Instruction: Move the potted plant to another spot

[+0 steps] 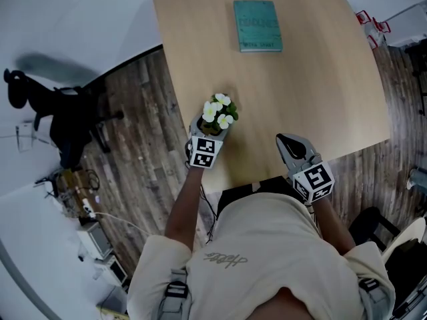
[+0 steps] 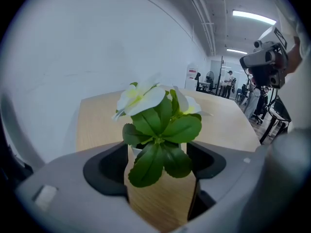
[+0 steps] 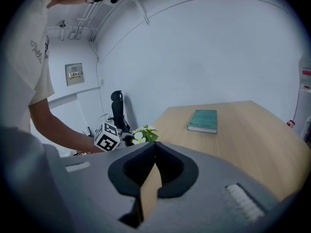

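The potted plant point(image 1: 218, 112) stands upright near the tabletop's point(image 1: 300, 79) near left edge, well apart from the teal book point(image 1: 257, 25) at the far side. The left tool point(image 1: 212, 129) has its jaws spread wide on either side of the pot, not pressing on it. The right tool point(image 1: 291, 147) hovers over the near edge, its jaws closed on nothing.

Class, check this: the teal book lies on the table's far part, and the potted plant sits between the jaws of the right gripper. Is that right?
No. The potted plant sits between the jaws of the left gripper, as the left gripper view shows; the right gripper is shut, empty. The teal book is as stated.
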### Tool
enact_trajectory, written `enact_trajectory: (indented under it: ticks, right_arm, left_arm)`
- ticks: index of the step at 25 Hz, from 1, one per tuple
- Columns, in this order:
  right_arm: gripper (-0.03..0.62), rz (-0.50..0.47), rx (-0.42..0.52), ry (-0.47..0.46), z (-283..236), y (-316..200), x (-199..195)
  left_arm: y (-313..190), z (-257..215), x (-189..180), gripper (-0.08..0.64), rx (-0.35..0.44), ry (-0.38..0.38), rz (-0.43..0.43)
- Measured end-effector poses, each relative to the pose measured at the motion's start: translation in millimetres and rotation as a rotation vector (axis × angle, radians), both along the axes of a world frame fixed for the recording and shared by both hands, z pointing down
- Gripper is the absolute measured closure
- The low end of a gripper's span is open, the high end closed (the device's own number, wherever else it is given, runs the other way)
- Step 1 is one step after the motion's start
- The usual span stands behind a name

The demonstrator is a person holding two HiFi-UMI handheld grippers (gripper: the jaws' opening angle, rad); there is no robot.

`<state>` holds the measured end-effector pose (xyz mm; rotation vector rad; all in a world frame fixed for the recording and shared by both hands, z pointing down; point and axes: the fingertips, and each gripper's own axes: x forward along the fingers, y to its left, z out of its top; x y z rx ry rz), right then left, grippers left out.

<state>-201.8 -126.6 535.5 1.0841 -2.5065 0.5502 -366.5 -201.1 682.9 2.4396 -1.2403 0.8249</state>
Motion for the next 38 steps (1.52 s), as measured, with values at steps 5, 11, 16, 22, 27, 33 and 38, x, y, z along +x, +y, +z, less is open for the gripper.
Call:
enact_trajectory:
  ticks: [5, 11, 16, 22, 27, 33, 38]
  right_arm:
    - [0.589, 0.001, -0.014, -0.002, 3.3, -1.5, 3.0]
    - [0.589, 0.003, -0.029, 0.001, 4.8, 1.0, 7.4]
    - [0.589, 0.026, -0.035, -0.013, 3.6, 1.6, 12.5]
    - [0.589, 0.019, -0.021, -0.021, 0.2, 2.4, 12.5]
    - [0.589, -0.001, -0.011, -0.032, -0.5, 4.7, 10.2]
    - [0.589, -0.056, 0.015, -0.056, -7.3, 3.1, -0.9]
    - [0.589, -0.111, 0.045, -0.081, -16.4, -0.9, -10.0]
  left_arm:
    - [-9.5, 1.5, 8.8, 0.164, 0.02, -0.022, 0.021]
    - [-15.3, 8.7, 12.6, 0.19, 0.019, -0.051, 0.035]
    - [-16.5, 9.4, 11.8, 0.198, 0.026, -0.054, 0.046]
    - [-15.7, 3.9, 14.1, 0.199, 0.013, -0.003, 0.019]
    - [-9.4, -12.9, 9.7, 0.199, 0.031, 0.01, -0.004]
    - [16.2, -32.9, -12.3, 0.199, 0.036, -0.003, -0.073]
    - [42.5, -55.4, -31.8, 0.199, 0.049, -0.024, -0.161]
